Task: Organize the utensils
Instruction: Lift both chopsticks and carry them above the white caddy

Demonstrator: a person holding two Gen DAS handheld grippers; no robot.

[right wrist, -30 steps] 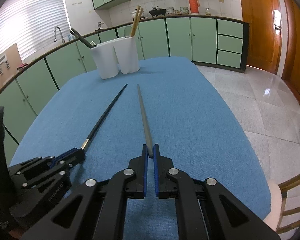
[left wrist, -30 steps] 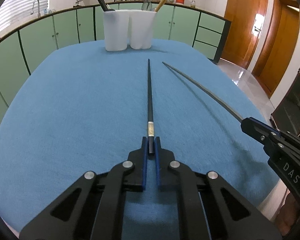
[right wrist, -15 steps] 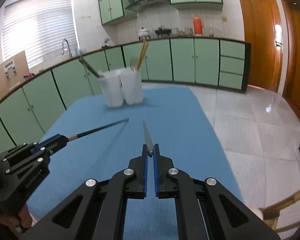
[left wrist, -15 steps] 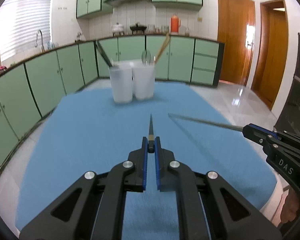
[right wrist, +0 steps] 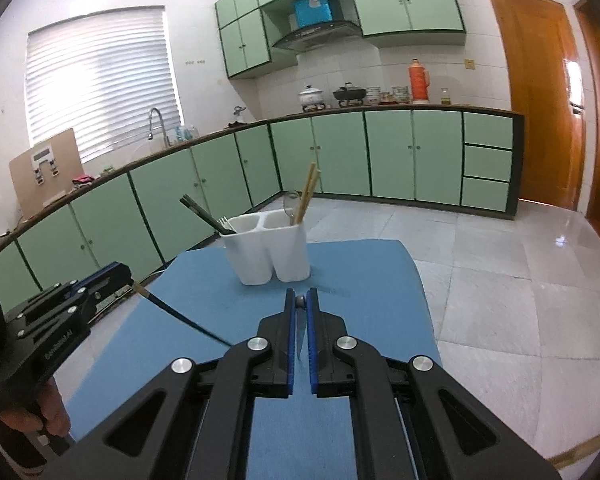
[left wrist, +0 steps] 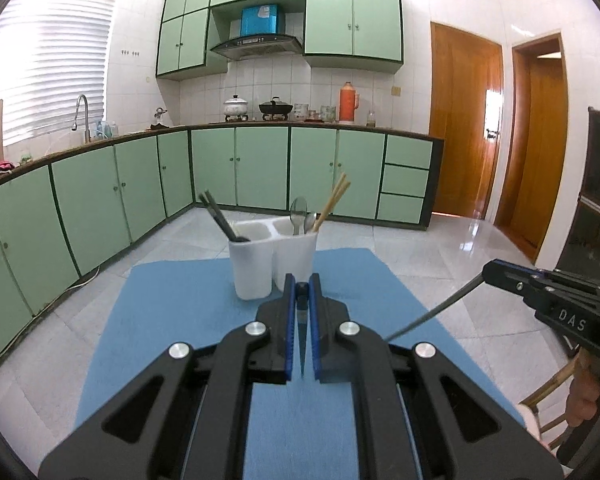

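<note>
My left gripper (left wrist: 302, 282) is shut on the thick end of a black chopstick (left wrist: 301, 336), which hangs tip-down between the fingers, above the blue table (left wrist: 172, 312). My right gripper (right wrist: 301, 298) is shut on the end of a grey chopstick (right wrist: 299, 332), also slanting down toward me. Each wrist view shows the other tool: the right gripper (left wrist: 490, 270) with the grey chopstick (left wrist: 432, 312), and the left gripper (right wrist: 122, 276) with the black chopstick (right wrist: 180, 316). A white two-compartment holder (left wrist: 274, 264) stands ahead at the table's far end, holding dark utensils on the left and spoons and wooden chopsticks on the right.
The blue table ends just behind the holder (right wrist: 268, 256), with tiled floor (right wrist: 500, 280) beyond and to the right. Green cabinets (left wrist: 100, 200) run along the left and the back. A wooden chair (left wrist: 548, 396) stands at the near right corner.
Both grippers have risen from the table, each lifting its chopstick off the cloth. The chopsticks, which lay pointing at the holder, now hang tip-down, and both views have tilted up.
</note>
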